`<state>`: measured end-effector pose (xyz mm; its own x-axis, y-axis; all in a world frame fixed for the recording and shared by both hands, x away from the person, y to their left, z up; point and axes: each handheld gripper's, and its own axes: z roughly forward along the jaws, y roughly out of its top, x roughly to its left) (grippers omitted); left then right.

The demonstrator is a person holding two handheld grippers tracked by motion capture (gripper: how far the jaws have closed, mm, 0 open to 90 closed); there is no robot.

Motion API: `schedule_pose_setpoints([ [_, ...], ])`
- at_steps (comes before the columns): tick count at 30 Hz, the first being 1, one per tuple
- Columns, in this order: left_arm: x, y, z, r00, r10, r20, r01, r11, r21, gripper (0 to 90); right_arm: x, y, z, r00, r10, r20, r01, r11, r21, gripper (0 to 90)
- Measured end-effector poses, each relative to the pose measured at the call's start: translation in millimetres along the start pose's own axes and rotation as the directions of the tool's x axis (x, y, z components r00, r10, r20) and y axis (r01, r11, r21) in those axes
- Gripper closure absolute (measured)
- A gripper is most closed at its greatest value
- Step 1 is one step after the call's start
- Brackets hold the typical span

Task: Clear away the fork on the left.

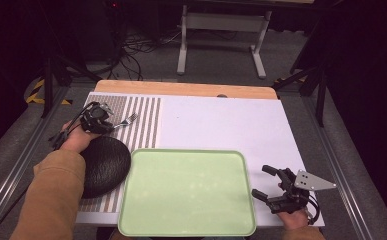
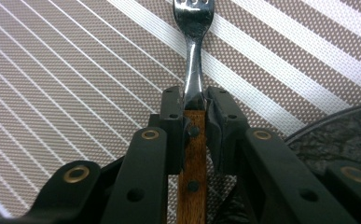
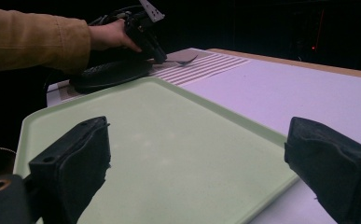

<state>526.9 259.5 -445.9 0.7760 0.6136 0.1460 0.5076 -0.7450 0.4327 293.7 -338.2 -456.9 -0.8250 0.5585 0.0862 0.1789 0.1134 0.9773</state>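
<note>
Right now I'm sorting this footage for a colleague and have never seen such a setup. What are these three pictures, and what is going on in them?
There is no robot here. A person holds a two-jaw hand tool in each hand. One picture looks down on the table from above; the other two come from small cameras riding on each tool, looking along its black jaws.

On the table lie a striped placemat, a black plate and an empty pale green tray.

The left gripper is shut on a fork; its own view shows the jaws pinching where the metal neck meets the wooden handle, above the placemat.

The right gripper is open and holds nothing, resting by the tray's right edge. Its view looks across the tray toward the other hand.
</note>
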Motion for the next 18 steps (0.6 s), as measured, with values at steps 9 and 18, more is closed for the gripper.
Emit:
schedule_pose_setpoints([
  [9, 2.7, 6.7, -12.9, 0.998, 0.015, -0.061, -0.015, 0.9999, 0.005, 77.8, 1.1, -0.2, -2.3, 1.0, -0.001, 0.009, 0.001, 1.0, -0.001, 7.4],
  [18, 1.7, 11.5, -25.8, 0.9968, 0.026, -0.076, -0.026, 0.9996, -0.003, 77.8, 1.3, -0.2, -2.7, 0.9999, -0.004, 0.009, 0.004, 1.0, -0.001, 7.4],
])
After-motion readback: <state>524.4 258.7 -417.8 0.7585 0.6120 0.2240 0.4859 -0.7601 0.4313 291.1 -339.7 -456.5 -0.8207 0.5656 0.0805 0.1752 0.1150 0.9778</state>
